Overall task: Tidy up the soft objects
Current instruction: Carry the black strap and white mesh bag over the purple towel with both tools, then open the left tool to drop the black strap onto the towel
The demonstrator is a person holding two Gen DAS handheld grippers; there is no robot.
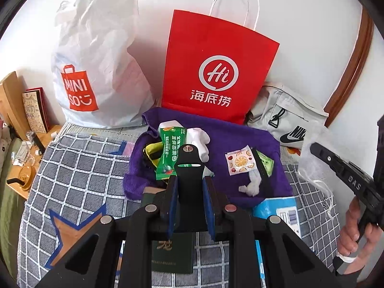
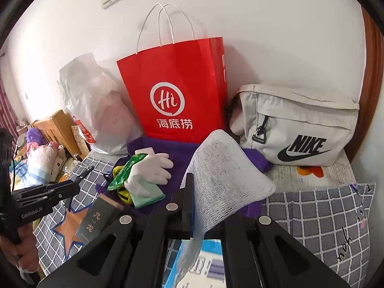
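Nearest the lens, the left gripper [image 1: 189,182] was seen clamped on a flat black slotted piece of plastic [image 1: 189,160], held out above the bed. The right gripper [image 2: 192,192] was shut on one edge of a white translucent mesh pouch [image 2: 223,180], so that the limp pouch was lifted clear of the clutter. "GenRobot.AI" could be read on the left gripper and "DAS" on the right.

Everything was laid on a grey checked quilt [image 1: 79,175]. Three bags were propped against the white wall, seemingly so that they stayed upright:
- a white plastic carrier bag [image 1: 96,55] marked "MINISO";
- a red paper bag with white cord handles [image 1: 216,67] printed "Hi" and "海底捞";
- a pale grey fabric bag [image 2: 300,129] bearing "NIKE" and its swoosh.

A purple towel [image 1: 240,139] was spread in front of them, probably as a gathering place for the small soft things. On it were a white glove [image 2: 153,168], a green snack packet with Chinese writing [image 1: 170,151] and a small fruit-printed sachet [image 1: 240,163]. A dark green booklet [image 2: 96,218], lettered "九龙", was left at the towel's near edge.
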